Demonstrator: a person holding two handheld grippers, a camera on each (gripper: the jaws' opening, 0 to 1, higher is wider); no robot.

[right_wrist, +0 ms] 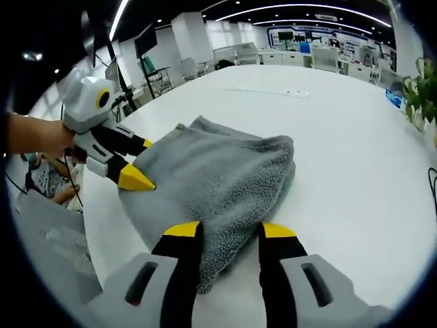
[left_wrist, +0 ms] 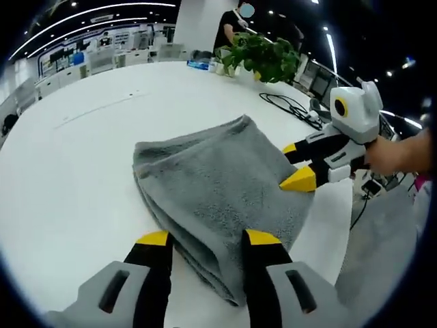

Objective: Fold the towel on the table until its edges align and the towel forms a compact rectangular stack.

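Yellow-tipped black jaws of the left gripper [left_wrist: 207, 239] rise at the bottom of the left gripper view, spread apart, with the near folded edge of the grey towel [left_wrist: 218, 184] lying between the two tips. Whether the tips press the cloth or only flank it cannot be told. Across the towel in the same view, the right gripper [left_wrist: 295, 164] reaches in from the right, held by a hand [left_wrist: 399, 154]; its jaws are parted, the lower yellow tip resting on the towel's far edge and the upper one just above the cloth.

From the right gripper view, the right gripper [right_wrist: 229, 231] has its own jaws spread in the same way, with a fold of the towel [right_wrist: 218, 171] bulging up between them. The left gripper [right_wrist: 140, 164] comes in from the left there, gripped by a hand [right_wrist: 37, 137], with its lower yellow tip touching the towel's edge and its jaws apart.

The towel is thick, fluffy and grey, folded over into a rough, rumpled bundle with rounded corners; layers show along its near side, and the edges do not line up neatly. It lies on the white bench [left_wrist: 75, 171], near the edge where both grippers meet it. A potted green plant [left_wrist: 263, 55] stands at the far side of the bench, and black cables [left_wrist: 290, 106] trail beside it.
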